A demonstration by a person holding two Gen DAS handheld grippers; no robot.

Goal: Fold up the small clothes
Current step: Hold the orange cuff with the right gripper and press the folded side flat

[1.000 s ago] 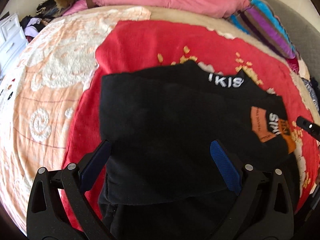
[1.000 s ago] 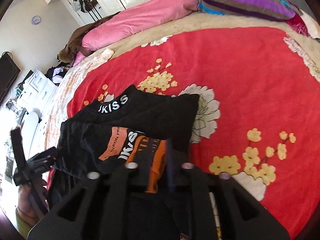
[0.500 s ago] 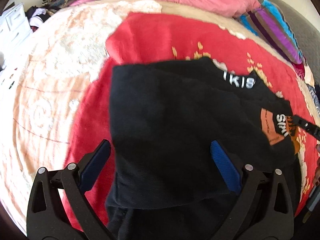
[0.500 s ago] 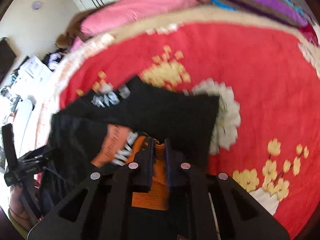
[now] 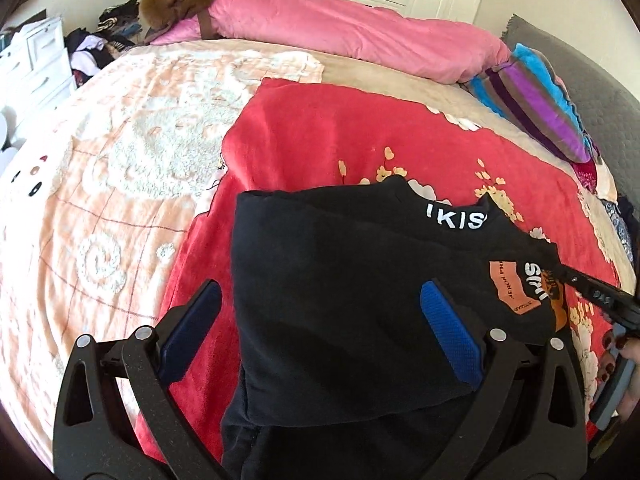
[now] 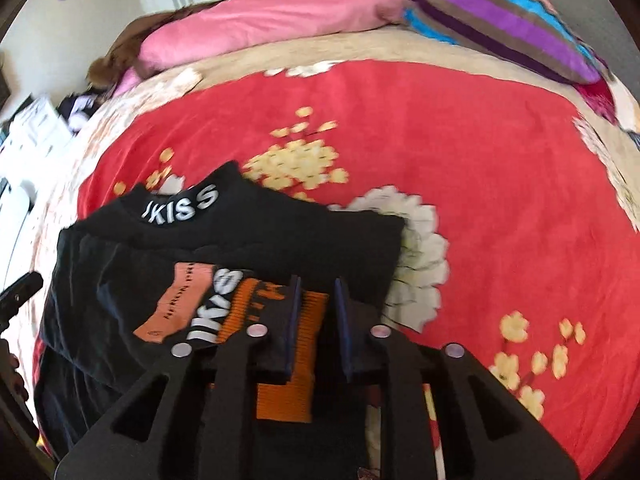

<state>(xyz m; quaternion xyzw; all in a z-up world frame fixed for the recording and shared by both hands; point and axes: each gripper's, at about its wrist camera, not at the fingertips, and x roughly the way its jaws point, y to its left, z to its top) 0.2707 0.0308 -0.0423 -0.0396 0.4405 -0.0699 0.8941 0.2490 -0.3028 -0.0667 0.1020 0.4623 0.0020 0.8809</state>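
Note:
A black garment point(image 5: 320, 240) with white "IKISS" lettering and an orange print lies folded on the red floral blanket point(image 5: 320, 132). My left gripper point(image 5: 320, 286) hovers over its left half, open wide, its blue pads point(image 5: 448, 332) apart with nothing gripped. In the right wrist view the same garment point(image 6: 240, 240) lies low and left. My right gripper point(image 6: 317, 282) sits over the orange ribbed edge point(image 6: 280, 384); its jaws are opening, a narrow gap shows the orange cloth between them, and the pads do not press on it. A finger of the right gripper point(image 5: 592, 292) shows at the garment's right edge.
A pink duvet point(image 5: 340, 36) lies along the bed's far side, with a striped pillow point(image 5: 532, 104) at far right. A peach patterned blanket point(image 5: 100, 184) covers the left. White drawers point(image 5: 32, 60) and a heap of clothes point(image 5: 100, 40) stand beyond the bed. A hand point(image 5: 616, 356) holds the right gripper.
The left gripper rose and tipped up, so more of the bed's far side shows. The right gripper's jaws closed on the orange edge, then parted a little.

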